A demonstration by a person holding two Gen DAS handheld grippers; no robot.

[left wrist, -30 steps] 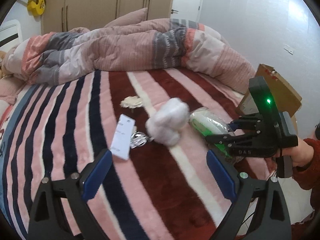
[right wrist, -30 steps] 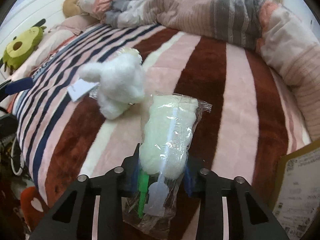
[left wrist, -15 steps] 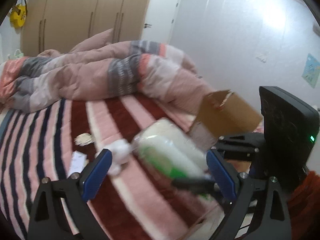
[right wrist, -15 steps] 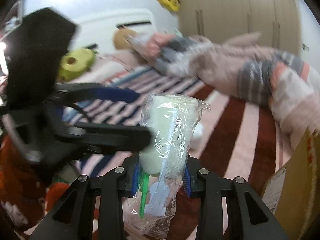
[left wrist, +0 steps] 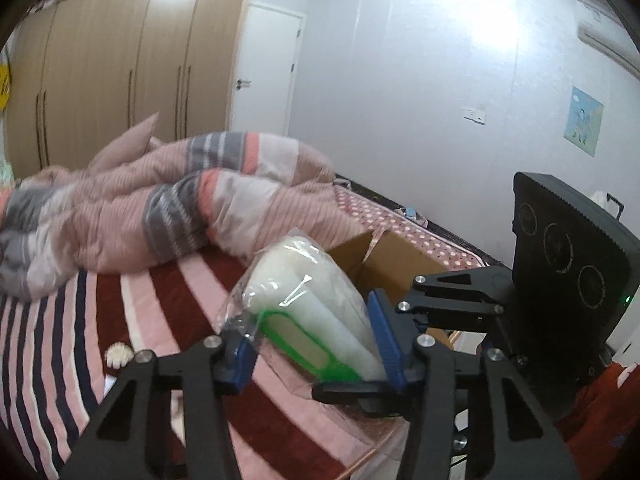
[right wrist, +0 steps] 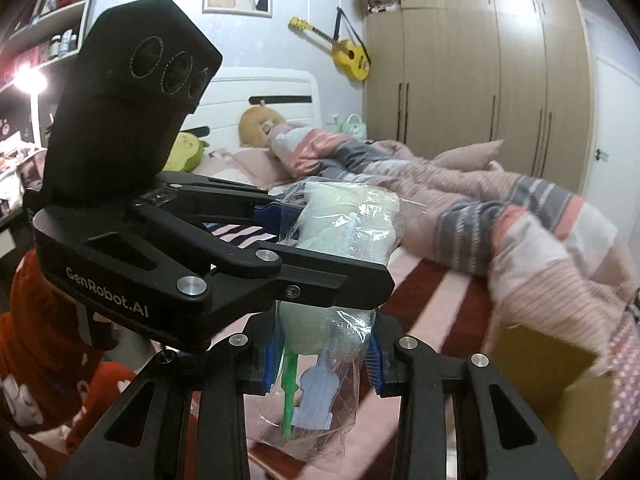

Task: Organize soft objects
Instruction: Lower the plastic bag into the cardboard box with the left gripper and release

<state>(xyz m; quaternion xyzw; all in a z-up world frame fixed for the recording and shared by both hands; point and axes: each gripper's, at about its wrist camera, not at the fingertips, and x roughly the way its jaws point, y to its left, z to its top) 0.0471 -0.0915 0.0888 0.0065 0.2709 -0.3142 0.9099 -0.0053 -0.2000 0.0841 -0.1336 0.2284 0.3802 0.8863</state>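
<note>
Both hand-held grippers are squeezing one plastic bag [left wrist: 308, 312] of soft white stuff, up in the air over the bed [left wrist: 132, 328].

From the left wrist view, the left hand-held gripper [left wrist: 316, 356] has its blue pads [left wrist: 385, 340] pressed on the two sides of the bag. The bag is see-through, with a white fluffy lump inside and a green plastic piece [left wrist: 304, 340] running along it. The right hand-held gripper [left wrist: 360, 390] comes in from 3 o'clock and clamps the near end of the same bag.

From the right wrist view, the right hand-held gripper [right wrist: 322, 354] pinches the bottom part of the bag [right wrist: 344, 216] between its blue pads [right wrist: 374, 354]. The left hand-held gripper [right wrist: 304, 240] reaches in from 9 o'clock and grips the bag higher up. A green stick [right wrist: 289, 392] and a pale blue flat piece [right wrist: 316, 400] hang down inside the bag's loose end.

Under the bag is the bed with its striped blanket of pink, dark red, white and navy. A puffy pink and grey quilt [left wrist: 168, 208] is bunched up at 10 o'clock in the left view. An open cardboard box [left wrist: 396, 256] sits just beside the bed, behind the bag, toward 2 o'clock. A small white fluffy thing [left wrist: 119, 354] lies on the blanket at 8 o'clock.

A yellow guitar [right wrist: 348, 50] hangs on the wall, and a round tan plush [right wrist: 256, 126] and a green plush [right wrist: 186, 152] rest by the headboard.
</note>
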